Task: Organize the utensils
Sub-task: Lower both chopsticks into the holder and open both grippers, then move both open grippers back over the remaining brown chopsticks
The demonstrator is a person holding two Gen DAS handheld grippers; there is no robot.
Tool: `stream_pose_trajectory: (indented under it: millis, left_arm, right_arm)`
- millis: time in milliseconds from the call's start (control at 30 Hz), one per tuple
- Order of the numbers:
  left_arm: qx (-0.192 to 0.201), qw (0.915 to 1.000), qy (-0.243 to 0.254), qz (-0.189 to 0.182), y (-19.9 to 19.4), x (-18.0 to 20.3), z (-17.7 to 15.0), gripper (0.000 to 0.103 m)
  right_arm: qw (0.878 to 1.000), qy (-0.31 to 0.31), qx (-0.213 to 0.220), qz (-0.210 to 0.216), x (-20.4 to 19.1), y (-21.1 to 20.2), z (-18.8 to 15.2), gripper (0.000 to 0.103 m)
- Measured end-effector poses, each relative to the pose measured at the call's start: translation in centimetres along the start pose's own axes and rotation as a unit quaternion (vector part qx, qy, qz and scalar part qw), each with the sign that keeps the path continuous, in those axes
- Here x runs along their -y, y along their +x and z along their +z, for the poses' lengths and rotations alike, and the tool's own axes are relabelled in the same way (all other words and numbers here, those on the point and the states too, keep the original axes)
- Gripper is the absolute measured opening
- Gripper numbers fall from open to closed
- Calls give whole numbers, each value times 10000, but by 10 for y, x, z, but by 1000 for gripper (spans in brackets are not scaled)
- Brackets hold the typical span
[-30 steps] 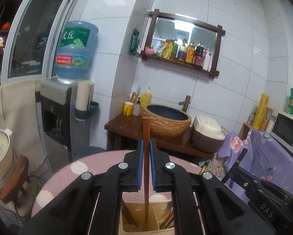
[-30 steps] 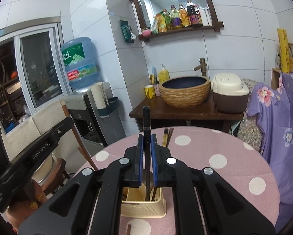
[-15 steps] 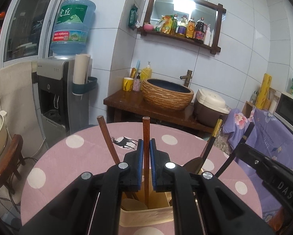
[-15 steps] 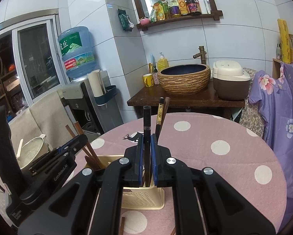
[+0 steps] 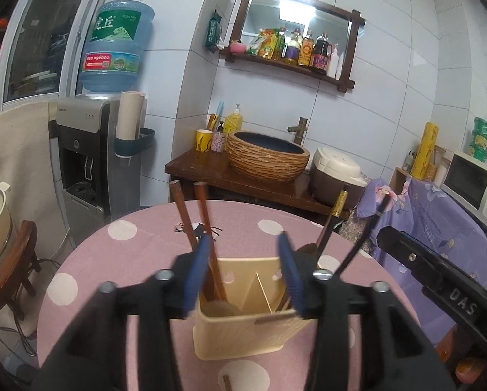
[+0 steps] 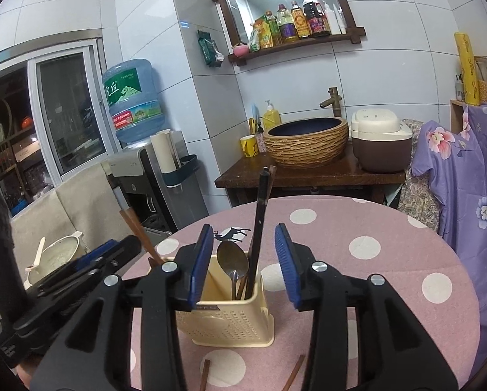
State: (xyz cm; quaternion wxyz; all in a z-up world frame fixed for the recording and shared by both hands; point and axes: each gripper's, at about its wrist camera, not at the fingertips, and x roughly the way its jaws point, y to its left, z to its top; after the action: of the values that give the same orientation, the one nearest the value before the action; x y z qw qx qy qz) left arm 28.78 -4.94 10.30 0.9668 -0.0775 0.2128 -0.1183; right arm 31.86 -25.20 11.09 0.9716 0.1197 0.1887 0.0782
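Beige plastic utensil caddy [image 5: 243, 322] sits on my pink polka-dot bench [image 5: 132, 247], right under the left gripper [image 5: 243, 277], jaws wide apart, holding nothing. Two brown chopsticks [image 5: 207, 228] lean in its left compartment. From the right gripper [image 6: 243, 267], jaws also apart and empty: a black chopstick [image 6: 258, 228] and metal spoon [image 6: 232, 259] stand in the caddy, two loose sticks [image 6: 294, 371] lie in front.

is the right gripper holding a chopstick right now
No, the right gripper is open, and the black chopstick stands free in the holder.
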Motion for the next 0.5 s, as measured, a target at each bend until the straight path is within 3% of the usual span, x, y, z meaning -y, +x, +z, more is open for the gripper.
stream_pose_trajectory:
  millis: [200,500]
  left_arm:
    - [-21,10000,-69,64,-35,-8,-29,79]
    - [-1135,9928,-200,332,-24,-33,-99,84]
  right_arm:
    - [9994,-84,-183,-264,8,-19,-28,51]
    - [9923,-186,-1011,-698,26,-27,-95,59]
